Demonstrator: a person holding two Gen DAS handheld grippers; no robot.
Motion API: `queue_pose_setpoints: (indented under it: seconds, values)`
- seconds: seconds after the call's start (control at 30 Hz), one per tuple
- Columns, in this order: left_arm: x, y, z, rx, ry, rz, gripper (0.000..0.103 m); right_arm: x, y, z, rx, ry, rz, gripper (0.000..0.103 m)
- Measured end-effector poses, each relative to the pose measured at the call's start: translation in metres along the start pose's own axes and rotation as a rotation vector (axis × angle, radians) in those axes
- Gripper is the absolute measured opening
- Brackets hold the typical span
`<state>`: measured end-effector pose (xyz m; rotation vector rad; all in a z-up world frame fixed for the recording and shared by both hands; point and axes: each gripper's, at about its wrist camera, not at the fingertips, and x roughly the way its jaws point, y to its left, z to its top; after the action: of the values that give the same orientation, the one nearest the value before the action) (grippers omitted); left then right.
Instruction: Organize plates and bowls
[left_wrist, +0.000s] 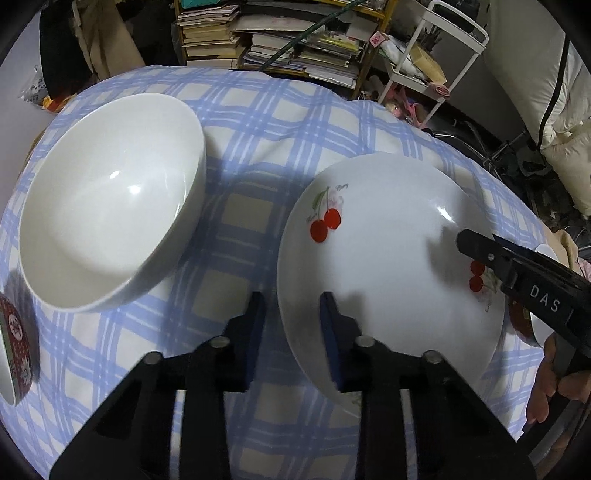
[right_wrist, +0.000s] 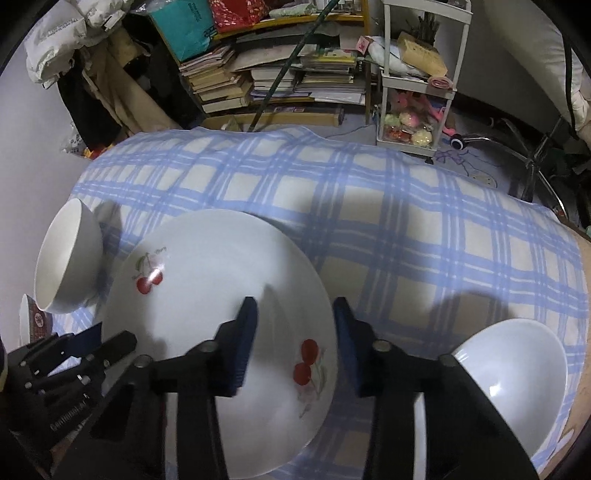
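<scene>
A white plate with red cherry prints (left_wrist: 388, 251) (right_wrist: 207, 295) lies on the blue plaid tablecloth (left_wrist: 236, 229). My left gripper (left_wrist: 291, 297) points down over the plate's left rim. One finger is above the plate and the other is outside it, with a gap showing on both sides. My right gripper (right_wrist: 295, 300) straddles the opposite rim the same way, its pads clear of the plate. Each view also shows the other gripper at the plate's far side. A plain white bowl (left_wrist: 110, 199) (right_wrist: 70, 258) sits left of the plate.
A red patterned bowl (left_wrist: 14, 332) stands at the table's left edge. Another bowl with a white inside (right_wrist: 517, 376) sits right of the plate. Behind the table are a shelf of stacked books (right_wrist: 277, 74) and a white cart (right_wrist: 413, 110). A hand (left_wrist: 554, 376) holds the right gripper.
</scene>
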<state>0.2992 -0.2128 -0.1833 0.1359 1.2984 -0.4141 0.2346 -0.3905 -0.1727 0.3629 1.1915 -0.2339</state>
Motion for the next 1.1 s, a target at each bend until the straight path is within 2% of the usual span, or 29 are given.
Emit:
queue_pose_setpoints:
  seconds: [0.07,0.27,0.33,0.47,0.63,0.87,1.1]
  values:
    - [0.001,0.001,0.002,0.005,0.008,-0.019,0.017,-0.002,-0.004,0.000,0.012,-0.004,0.015,0.036]
    - [0.004,0.013,0.008,-0.038,0.033,-0.066,0.014,-0.006,-0.014,-0.002,0.055,-0.010,0.109,0.036]
    - [0.001,0.012,0.007,-0.002,0.036,-0.065,0.014,-0.008,-0.018,-0.004,0.085,-0.017,0.145,0.036]
    - [-0.009,0.010,0.001,0.049,0.007,-0.039,0.014,-0.010,-0.024,-0.009,0.120,-0.001,0.209,0.028]
    - [-0.021,0.019,-0.006,0.036,-0.012,-0.055,0.014,-0.011,-0.022,-0.014,0.117,0.007,0.208,0.017]
    - [-0.051,0.030,-0.013,0.038,-0.049,-0.062,0.014,-0.023,-0.007,-0.024,0.078,-0.004,0.189,0.014]
    - [-0.085,0.055,-0.031,0.013,-0.072,-0.048,0.014,-0.048,0.023,-0.038,0.036,-0.042,0.225,0.012]
